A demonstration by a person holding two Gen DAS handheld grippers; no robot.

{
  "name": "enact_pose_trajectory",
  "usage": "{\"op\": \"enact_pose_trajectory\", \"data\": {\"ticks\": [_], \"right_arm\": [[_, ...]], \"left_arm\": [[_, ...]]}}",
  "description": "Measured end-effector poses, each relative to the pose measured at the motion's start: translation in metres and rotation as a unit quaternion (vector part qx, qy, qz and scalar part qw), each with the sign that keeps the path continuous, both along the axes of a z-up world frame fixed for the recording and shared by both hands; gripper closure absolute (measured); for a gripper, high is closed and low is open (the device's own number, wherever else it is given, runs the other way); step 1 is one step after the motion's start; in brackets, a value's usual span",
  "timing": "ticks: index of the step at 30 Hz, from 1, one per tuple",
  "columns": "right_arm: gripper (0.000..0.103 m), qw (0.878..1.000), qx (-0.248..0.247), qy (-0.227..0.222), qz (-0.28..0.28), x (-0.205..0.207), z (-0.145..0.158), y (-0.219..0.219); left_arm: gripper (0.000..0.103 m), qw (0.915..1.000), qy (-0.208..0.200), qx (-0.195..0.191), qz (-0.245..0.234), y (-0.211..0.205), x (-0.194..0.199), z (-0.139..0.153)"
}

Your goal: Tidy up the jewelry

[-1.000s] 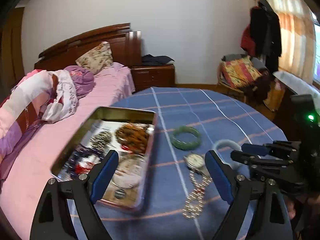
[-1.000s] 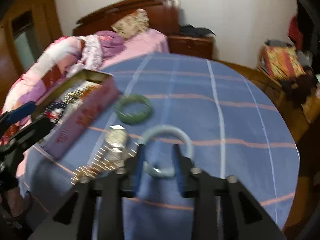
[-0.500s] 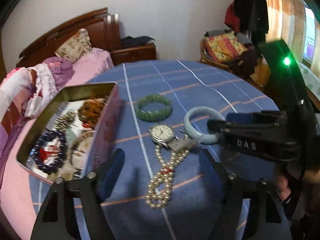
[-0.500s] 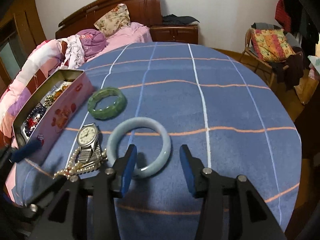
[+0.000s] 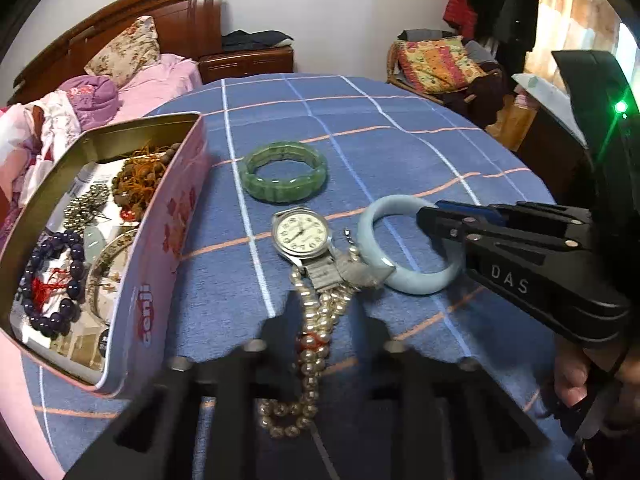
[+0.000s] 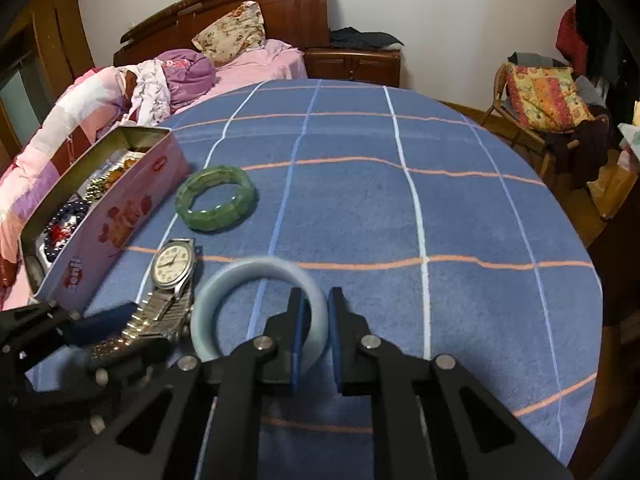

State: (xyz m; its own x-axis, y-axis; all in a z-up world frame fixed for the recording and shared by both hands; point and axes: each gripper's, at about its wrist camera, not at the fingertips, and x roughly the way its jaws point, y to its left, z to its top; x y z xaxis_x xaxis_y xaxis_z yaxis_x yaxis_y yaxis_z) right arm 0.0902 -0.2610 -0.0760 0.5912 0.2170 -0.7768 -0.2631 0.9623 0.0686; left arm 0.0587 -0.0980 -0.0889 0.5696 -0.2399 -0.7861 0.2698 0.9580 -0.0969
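Observation:
A pale blue bangle lies on the blue checked tablecloth. My right gripper is shut on its near side; it also shows in the left wrist view gripping the bangle. My left gripper straddles a pearl necklace with its fingers close on either side of the strand. A silver watch and a green bead bracelet lie beyond. An open pink tin at the left holds several bracelets.
A bed with pink bedding stands behind the table at the left. A chair with a colourful cushion is at the right. The tablecloth's round edge curves at the right.
My right gripper has closed on the pale blue bangle. My left gripper has moved down over the pearl necklace and its fingers have narrowed around it.

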Motion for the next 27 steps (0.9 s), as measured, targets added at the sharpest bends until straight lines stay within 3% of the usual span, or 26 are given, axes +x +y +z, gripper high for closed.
{"op": "enact_pose_trajectory", "data": {"ticks": [13,19,27], "right_arm": [[0.089,1.0,0.024,-0.007,-0.007,-0.008,0.002,-0.005],[0.089,0.999,0.029,-0.014,-0.009,-0.008,0.004,-0.005],[0.09,0.999,-0.035,-0.023,-0.023,-0.01,0.003,0.01]], "left_arm": [[0.091,0.9997,-0.011,-0.021,0.001,0.005,-0.002,0.007],[0.091,0.9991,-0.037,-0.018,0.006,0.008,-0.012,0.013],[0.091,0.9983,-0.053,-0.015,0.016,0.018,-0.014,0.019]]}}
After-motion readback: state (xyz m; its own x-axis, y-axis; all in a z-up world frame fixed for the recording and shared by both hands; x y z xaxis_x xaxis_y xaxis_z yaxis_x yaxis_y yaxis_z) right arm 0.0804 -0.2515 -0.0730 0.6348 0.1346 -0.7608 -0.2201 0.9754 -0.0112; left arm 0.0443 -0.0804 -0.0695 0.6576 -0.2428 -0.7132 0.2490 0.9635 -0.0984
